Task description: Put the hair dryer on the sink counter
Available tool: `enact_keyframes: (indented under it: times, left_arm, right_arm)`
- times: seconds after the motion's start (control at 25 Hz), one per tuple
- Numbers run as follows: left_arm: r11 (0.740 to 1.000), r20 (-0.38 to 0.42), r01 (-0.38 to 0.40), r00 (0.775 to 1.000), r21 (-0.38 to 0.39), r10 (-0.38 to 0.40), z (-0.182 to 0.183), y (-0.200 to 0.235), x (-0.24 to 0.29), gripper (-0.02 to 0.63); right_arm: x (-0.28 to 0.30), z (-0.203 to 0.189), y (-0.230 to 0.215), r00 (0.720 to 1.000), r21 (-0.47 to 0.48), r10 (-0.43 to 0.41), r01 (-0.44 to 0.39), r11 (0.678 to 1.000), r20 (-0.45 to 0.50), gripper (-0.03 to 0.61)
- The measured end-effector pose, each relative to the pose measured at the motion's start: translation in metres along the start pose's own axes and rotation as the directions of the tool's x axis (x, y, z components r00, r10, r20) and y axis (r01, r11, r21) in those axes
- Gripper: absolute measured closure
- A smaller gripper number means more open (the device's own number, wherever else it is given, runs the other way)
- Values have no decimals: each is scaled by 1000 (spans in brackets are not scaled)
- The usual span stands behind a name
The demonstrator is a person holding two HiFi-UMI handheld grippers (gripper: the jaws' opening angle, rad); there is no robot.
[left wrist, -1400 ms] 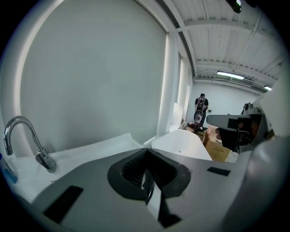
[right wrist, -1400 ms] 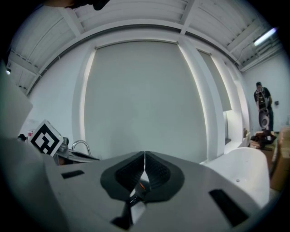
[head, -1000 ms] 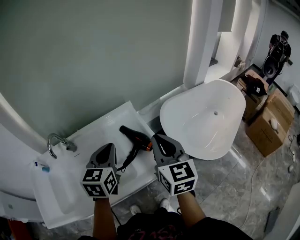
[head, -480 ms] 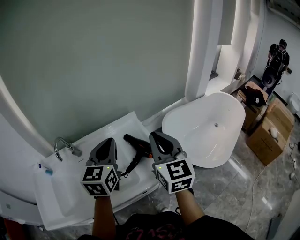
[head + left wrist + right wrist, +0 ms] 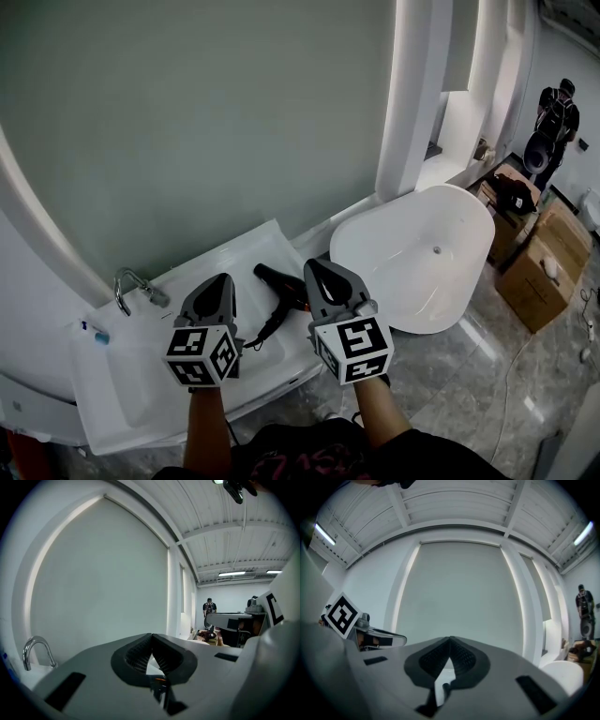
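— Nearest items?
— Left gripper [image 5: 223, 281] and right gripper [image 5: 314, 268]: both had their jaws closed together and held nothing. The hair dryer [image 5: 278, 280] lay between them on the sink counter [image 5: 246, 246], near its right edge.
— Farther?
— Faucet [image 5: 132, 286] to the left, with bare counter between. Bathtub [image 5: 422, 244] to the right, boxes [image 5: 539, 272] beyond. Only the head view showed the whole counter; the gripper views gave mostly wall.

Nothing legible right now: no words, brands or numbers anywhere I look. All I've got are black-and-white square marker patterns on the cube [image 5: 200, 356] of my left gripper [image 5: 221, 281] and on my right gripper [image 5: 315, 266], and they spell nothing.
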State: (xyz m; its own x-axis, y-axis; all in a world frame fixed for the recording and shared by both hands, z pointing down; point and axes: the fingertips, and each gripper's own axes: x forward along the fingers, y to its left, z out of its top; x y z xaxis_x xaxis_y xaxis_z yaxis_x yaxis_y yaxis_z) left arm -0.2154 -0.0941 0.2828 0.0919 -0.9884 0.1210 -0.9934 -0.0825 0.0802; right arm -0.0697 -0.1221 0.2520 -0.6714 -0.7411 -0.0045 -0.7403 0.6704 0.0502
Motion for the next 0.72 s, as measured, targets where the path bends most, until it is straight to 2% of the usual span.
enact_keyframes:
  times: [0.12,0.72]
  left_arm:
    - [1000,-6,-1,1000,-10,1,-4,3,1,604]
    - [1000,-32,-2,999,25,2,-5,-12,7,604]
  right_arm:
    - [1,-1,2,1000,-22,2,-2,1000,2,558]
    - [1,-7,-13,1000,-1,26,-26,1000,-5,558]
